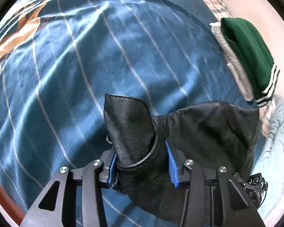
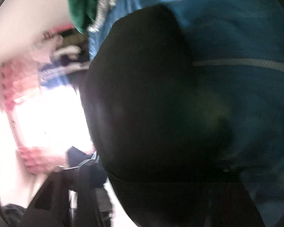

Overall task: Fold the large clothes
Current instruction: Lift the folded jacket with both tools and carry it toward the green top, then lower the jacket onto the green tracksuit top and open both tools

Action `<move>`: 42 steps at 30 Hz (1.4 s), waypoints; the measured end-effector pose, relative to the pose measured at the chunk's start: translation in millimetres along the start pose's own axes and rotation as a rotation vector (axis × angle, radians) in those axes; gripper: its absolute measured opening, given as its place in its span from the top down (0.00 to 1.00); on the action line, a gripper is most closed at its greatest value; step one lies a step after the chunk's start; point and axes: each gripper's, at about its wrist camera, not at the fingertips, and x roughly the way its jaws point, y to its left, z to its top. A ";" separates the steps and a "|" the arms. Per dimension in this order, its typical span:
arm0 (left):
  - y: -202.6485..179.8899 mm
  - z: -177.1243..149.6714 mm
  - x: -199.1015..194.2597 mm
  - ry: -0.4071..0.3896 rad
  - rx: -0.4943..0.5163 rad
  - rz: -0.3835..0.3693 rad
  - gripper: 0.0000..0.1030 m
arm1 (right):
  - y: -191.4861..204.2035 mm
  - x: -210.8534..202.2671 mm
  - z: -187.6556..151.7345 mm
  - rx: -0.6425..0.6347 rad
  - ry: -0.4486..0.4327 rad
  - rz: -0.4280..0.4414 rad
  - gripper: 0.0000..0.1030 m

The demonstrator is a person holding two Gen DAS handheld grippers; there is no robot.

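A black leather garment (image 1: 208, 128) hangs over the blue striped bedsheet (image 1: 104, 66). My left gripper (image 1: 141, 149) is shut on it, both blue pads (image 1: 171, 158) pressing a bunched fold with a curved hem. In the right wrist view the same black garment (image 2: 151, 85) fills the blurred middle and hides the fingertips of my right gripper (image 2: 159, 170). Only its dark left finger (image 2: 90, 172) shows, against the cloth's edge. Whether that gripper clamps the cloth cannot be made out.
A folded green garment (image 1: 249, 56) with white cuff stripes lies on a folded grey one (image 1: 234, 64) at the bed's right edge, and shows again as the green garment (image 2: 81, 5). Black hardware (image 1: 255, 184) pokes out past the leather. A bright window (image 2: 51, 119) glares at left.
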 end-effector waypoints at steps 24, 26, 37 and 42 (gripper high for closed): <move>-204.4 202.0 -158.1 -0.109 0.345 -0.296 0.61 | 280.6 -51.4 62.0 -0.100 -0.322 0.222 0.57; -233.1 222.2 -154.4 -0.137 0.351 -0.309 0.61 | 298.6 -57.3 104.6 -0.116 -0.327 0.241 0.57; -354.0 323.4 -17.8 -0.186 0.428 -0.283 0.61 | 303.9 -50.1 370.4 -0.172 -0.243 0.229 0.57; -355.3 335.7 60.4 -0.113 0.457 -0.217 0.61 | 259.7 -29.4 449.7 -0.122 -0.197 0.138 0.56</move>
